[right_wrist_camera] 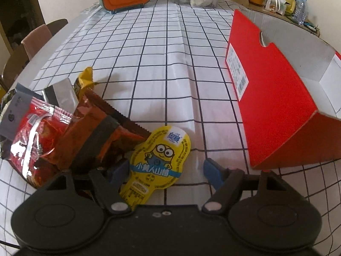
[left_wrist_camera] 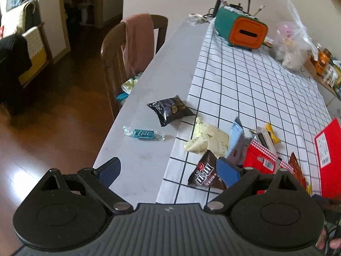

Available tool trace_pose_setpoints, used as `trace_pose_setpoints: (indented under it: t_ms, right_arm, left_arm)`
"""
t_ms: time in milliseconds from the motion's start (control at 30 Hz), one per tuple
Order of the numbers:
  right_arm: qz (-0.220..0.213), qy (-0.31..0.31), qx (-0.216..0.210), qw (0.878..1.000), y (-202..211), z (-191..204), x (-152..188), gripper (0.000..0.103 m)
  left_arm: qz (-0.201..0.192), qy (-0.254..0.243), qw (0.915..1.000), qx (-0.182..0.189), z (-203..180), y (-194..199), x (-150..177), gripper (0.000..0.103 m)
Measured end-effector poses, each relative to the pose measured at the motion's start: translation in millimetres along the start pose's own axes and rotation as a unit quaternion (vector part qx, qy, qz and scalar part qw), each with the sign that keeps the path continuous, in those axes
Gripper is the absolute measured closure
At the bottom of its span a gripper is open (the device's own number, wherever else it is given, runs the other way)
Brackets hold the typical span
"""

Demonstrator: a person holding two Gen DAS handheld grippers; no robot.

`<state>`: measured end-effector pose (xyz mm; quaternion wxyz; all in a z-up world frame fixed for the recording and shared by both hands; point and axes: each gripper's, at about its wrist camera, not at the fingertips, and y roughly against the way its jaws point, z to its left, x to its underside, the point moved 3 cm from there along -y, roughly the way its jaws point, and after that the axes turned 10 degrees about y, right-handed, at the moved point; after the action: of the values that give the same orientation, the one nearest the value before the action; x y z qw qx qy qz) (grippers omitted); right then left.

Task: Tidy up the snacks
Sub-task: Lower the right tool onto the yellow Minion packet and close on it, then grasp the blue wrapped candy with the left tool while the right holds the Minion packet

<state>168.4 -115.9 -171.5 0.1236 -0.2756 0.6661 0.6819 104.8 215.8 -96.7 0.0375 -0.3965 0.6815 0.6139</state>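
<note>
The left hand-held gripper (left_wrist_camera: 168,172) is held tilted downward over the near edge of the worktop (left_wrist_camera: 153,81), its blue pads spread wide with nothing between them. The right pad is seen overlapping a brown M&M's packet (left_wrist_camera: 205,176), though contact cannot be judged. The right hand-held gripper (right_wrist_camera: 165,171) is likewise pitched down over the checked tablecloth (right_wrist_camera: 162,59), its jaws parted; a yellow Minion-printed snack cup (right_wrist_camera: 158,160) lies between them, just beside the left pad and apart from the right one. The snacks are gathered in a heap: a red packet (right_wrist_camera: 36,134) and an orange-brown packet (right_wrist_camera: 91,123) beside the cup, while a black packet (left_wrist_camera: 170,109) and a teal wrapped candy (left_wrist_camera: 143,133) lie apart on the bare worktop. An open red box (right_wrist_camera: 275,98) stands at the right, cut off by the frame. Only fingertips of a person's hand (left_wrist_camera: 329,242) are visible at the lower corner. Print on most wrappers is too blurred to be read, and the lower packets are hidden under the heap.
</note>
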Motion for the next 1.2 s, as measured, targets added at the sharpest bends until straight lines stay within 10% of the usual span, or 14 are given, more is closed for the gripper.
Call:
trace_pose_setpoints:
  t_ms: [300, 533, 833, 1200]
  right_arm:
    - [-0.003, -0.003, 0.008, 1.0, 3.1, -0.9, -4.9, 0.052]
    - [-0.009, -0.027, -0.026, 0.999, 11.2, -9.8, -3.1, 0.052]
    - [-0.039, -0.09, -0.073, 0.993, 66.5, -14.6, -0.9, 0.052]
    - [-0.066, 0.024, -0.188, 0.98, 100.6, 51.3, -18.6, 0.052]
  left_arm:
    - [0.006, 0.023, 0.9996, -0.012, 10.5, -16.4, -13.7, 0.006]
    - [0.014, 0.033, 0.9991, -0.023, 16.1, -37.9, -31.4, 0.006]
    - [0.035, -0.072, 0.9966, 0.018, 9.7, -58.8, -50.4, 0.006]
    - [0.066, -0.221, 0.9715, 0.054, 0.6, -76.1, -44.0, 0.015]
